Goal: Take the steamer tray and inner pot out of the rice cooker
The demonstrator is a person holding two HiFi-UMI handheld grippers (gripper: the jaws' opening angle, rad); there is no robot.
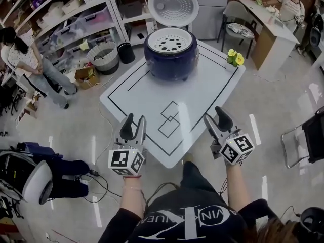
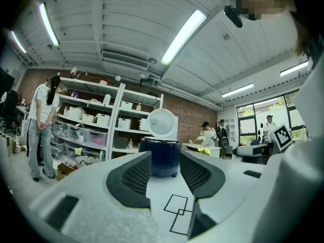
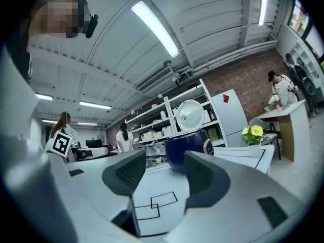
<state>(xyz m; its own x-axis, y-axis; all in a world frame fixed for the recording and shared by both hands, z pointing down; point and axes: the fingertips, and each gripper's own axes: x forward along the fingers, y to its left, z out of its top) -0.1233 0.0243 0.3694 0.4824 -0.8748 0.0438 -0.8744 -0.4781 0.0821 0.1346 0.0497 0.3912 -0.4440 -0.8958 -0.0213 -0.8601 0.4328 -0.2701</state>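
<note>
A dark blue rice cooker (image 1: 171, 53) stands at the far end of the white table (image 1: 202, 90), its lid (image 1: 173, 5) raised. A white perforated steamer tray (image 1: 170, 40) sits in its top; the inner pot is hidden beneath. My left gripper (image 1: 133, 128) hovers open at the table's near left edge, nothing between its jaws. My right gripper (image 1: 216, 119) is open and empty at the near right edge. The cooker (image 2: 160, 156) appears between the left jaws far off, and the cooker (image 3: 190, 149) likewise lies ahead in the right gripper view.
Black rectangle and square outlines (image 1: 169, 119) mark the table. A small vase of yellow flowers (image 1: 234, 58) stands at the far right corner. Shelving (image 1: 76, 19), a basket (image 1: 104, 56) and a person (image 1: 25, 65) are at left; a chair (image 1: 238, 29) and desk sit beyond.
</note>
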